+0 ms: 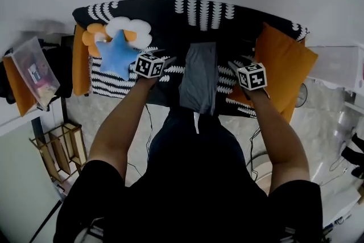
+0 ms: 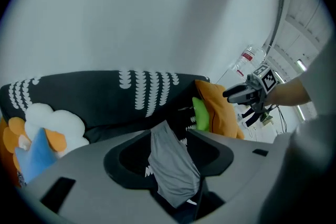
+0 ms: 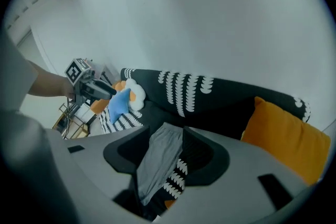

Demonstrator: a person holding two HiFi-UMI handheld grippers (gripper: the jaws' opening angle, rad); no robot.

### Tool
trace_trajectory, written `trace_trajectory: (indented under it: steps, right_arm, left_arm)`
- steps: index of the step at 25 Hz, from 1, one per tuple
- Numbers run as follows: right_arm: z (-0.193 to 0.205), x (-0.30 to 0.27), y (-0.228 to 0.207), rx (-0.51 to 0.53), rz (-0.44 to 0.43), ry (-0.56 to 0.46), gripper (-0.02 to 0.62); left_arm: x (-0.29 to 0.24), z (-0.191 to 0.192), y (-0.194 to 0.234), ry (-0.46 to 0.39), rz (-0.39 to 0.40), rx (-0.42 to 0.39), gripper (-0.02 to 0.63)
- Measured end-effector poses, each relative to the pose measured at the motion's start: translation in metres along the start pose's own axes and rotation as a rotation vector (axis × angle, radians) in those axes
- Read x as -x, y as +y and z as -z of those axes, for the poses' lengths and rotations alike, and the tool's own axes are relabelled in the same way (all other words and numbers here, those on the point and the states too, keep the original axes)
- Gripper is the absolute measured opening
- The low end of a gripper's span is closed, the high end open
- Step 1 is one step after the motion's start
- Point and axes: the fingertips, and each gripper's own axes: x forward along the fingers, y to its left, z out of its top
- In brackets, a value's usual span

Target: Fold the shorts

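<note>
The grey shorts (image 1: 199,77) lie as a narrow strip down the middle of the sofa (image 1: 170,14) seat, apparently doubled lengthwise, with the near end drooping over the front edge toward the person. The left gripper (image 1: 166,60) hovers just beside their left edge and the right gripper (image 1: 233,65) near their right. Both pairs of jaws stand apart with nothing between them. The step in hand looks like the end-to-end fold. It would go best if each gripper pinched one corner of the hanging end through both layers, then both lifted level and laid it squarely on the far end so the edges line up. The sofa cover is black with white fern-like marks. A blue star pillow (image 1: 118,54) and flower pillow (image 1: 128,28) sit at its left, an orange cushion (image 1: 284,65) at its right. Behind is a bare white wall, with a pale stone floor below.
</note>
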Motion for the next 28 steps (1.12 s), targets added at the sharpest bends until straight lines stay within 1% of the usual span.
trace_trajectory:
  steps: [6,9,14,18,20,23,25,28]
  right_arm:
    - [0.02,-0.08,-0.018,-0.086,-0.001,0.065,0.207]
    - [0.026,-0.119,-0.025,-0.105,0.0,0.084,0.207]
    - [0.035,-0.181,-0.036,-0.163,-0.016,0.101,0.207]
    - [0.05,-0.218,-0.044,-0.226,0.004,0.113,0.207]
    - [0.056,-0.238,-0.049,-0.246,0.005,0.119,0.207]
    - [0.063,-0.264,-0.062,-0.25,0.0,0.132,0.207]
    - [0.07,-0.28,-0.071,-0.252,-0.006,0.146,0.207]
    - [0.077,-0.3,-0.08,-0.291,-0.011,0.15,0.206]
  left_arm:
    - [-0.069,0.021,0.043,0.082,0.063,0.022,0.235]
    - [-0.103,0.035,0.062,0.127,0.091,0.005,0.236]
    - [-0.156,0.054,0.088,0.17,0.135,-0.023,0.239]
    - [-0.191,0.063,0.097,0.167,0.196,-0.033,0.244]
    - [-0.211,0.068,0.104,0.17,0.214,-0.029,0.249]
    - [-0.245,0.074,0.112,0.19,0.234,-0.01,0.256]
    - [-0.265,0.077,0.116,0.198,0.241,0.023,0.262]
    - [-0.289,0.08,0.123,0.201,0.248,0.067,0.266]
